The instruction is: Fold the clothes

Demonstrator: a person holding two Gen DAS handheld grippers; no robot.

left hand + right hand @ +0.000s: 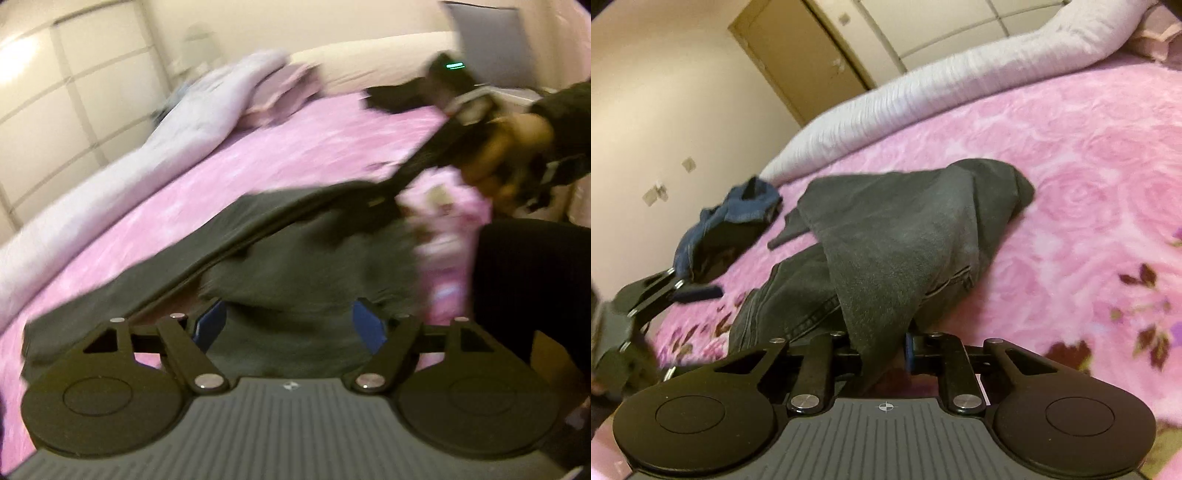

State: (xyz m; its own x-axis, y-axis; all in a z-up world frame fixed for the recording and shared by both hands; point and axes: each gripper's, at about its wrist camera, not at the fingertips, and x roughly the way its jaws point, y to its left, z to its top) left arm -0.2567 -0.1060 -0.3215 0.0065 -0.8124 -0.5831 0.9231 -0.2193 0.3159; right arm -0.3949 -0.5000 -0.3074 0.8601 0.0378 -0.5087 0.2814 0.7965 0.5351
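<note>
Charcoal denim: dark grey jeans (905, 229) lie crumpled on the pink rose-patterned fleece bedspread (1089, 166), one fold drawn up toward the lens.
Right wrist view, grip: right gripper (886, 347) jaws pinched on that raised fold; cloth runs down between the blue pads.
Right wrist view, extras: blue denim garment (738, 210) lies apart, near the bed's far edge; left gripper (698, 291) at frame left, jaws spread, nothing between them.
Left wrist view, grip: left gripper (291, 325) jaws wide, blue pads either side of the grey cloth (295, 266), not pressing it. Heavily blurred.
Left wrist view, only here: person's hand (506, 162) on the right gripper; small pink printed garment (450, 221) beneath it.
Risk: single-point hold; judged likely that the heavy denim slides out or bunches if lifted before the left jaws close.
Risk: left jaws may catch several layers.
</note>
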